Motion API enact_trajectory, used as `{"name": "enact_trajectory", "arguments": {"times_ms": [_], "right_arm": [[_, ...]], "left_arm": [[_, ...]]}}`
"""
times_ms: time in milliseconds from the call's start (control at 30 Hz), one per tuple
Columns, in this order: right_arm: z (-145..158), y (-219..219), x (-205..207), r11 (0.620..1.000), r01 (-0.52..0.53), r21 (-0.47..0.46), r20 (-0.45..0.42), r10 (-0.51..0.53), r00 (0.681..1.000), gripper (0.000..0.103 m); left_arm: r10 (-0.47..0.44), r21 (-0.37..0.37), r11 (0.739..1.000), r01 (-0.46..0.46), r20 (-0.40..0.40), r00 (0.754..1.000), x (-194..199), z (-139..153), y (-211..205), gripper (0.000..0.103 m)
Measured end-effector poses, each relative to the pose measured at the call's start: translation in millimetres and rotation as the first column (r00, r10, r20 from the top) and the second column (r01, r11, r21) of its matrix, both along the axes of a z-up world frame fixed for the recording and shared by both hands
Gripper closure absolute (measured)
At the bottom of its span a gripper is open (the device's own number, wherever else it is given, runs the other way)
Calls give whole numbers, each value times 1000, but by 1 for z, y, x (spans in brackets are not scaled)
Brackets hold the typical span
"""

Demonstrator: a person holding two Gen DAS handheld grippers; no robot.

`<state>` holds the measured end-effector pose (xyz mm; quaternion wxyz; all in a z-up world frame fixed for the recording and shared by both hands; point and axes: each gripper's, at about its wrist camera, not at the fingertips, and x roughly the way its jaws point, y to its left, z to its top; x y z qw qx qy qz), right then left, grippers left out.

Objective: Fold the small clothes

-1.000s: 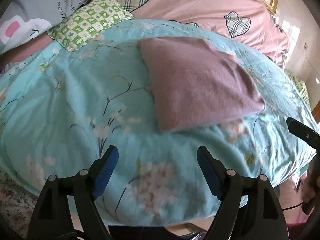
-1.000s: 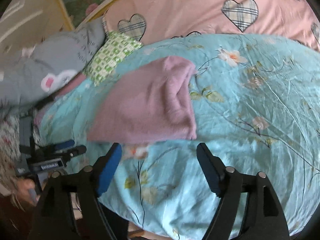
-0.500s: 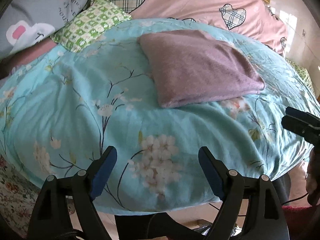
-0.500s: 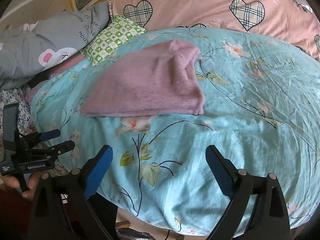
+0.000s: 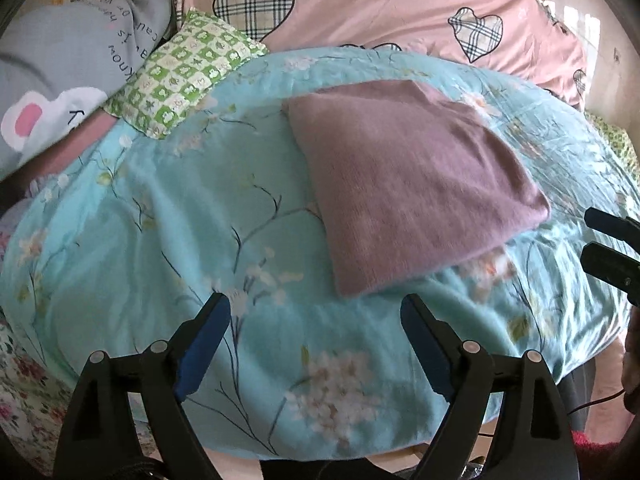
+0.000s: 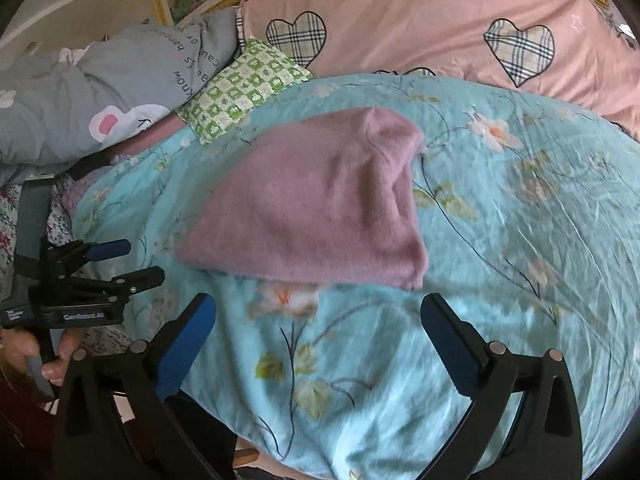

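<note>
A folded mauve fuzzy garment (image 5: 404, 184) lies flat on the turquoise floral quilt (image 5: 160, 240); it also shows in the right wrist view (image 6: 320, 208). My left gripper (image 5: 316, 324) is open and empty, held over the quilt's near edge, just short of the garment's near corner. My right gripper (image 6: 316, 320) is open and empty, just in front of the garment's near edge. The right gripper shows at the right edge of the left wrist view (image 5: 612, 244), and the left gripper at the left of the right wrist view (image 6: 120, 264).
A green checked small pillow (image 5: 188, 80) and a grey cartoon pillow (image 5: 60, 80) lie at the back left. A pink heart-print duvet (image 5: 400, 4) covers the back. A floral sheet (image 5: 20, 392) hangs at the left bed edge.
Both grippers have moved closer to the garment again after drawing back half a second ago. Both stay open. The garment has not moved.
</note>
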<state>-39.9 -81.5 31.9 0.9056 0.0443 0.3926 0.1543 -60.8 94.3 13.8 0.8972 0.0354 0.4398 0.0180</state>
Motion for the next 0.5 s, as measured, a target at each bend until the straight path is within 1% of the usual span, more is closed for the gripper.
{"name": "enact_trajectory", "arguments": {"times_ms": [133,300,500], "right_arm": [[0,1,16,1000,-4,12,-24,4,1000,1],[-9,5,32,1000,-2,24,-70,3,998,1],[-14,12,42,1000,-23,13,-84,24,996,1]], "left_arm": [[23,0,1000,-23,-8,1000,9,0,0,14],[38,-18,999,-39,-20,999,15,-6,-1,14],[38,-16,999,-38,-29,999,23,-11,-4,14]]}}
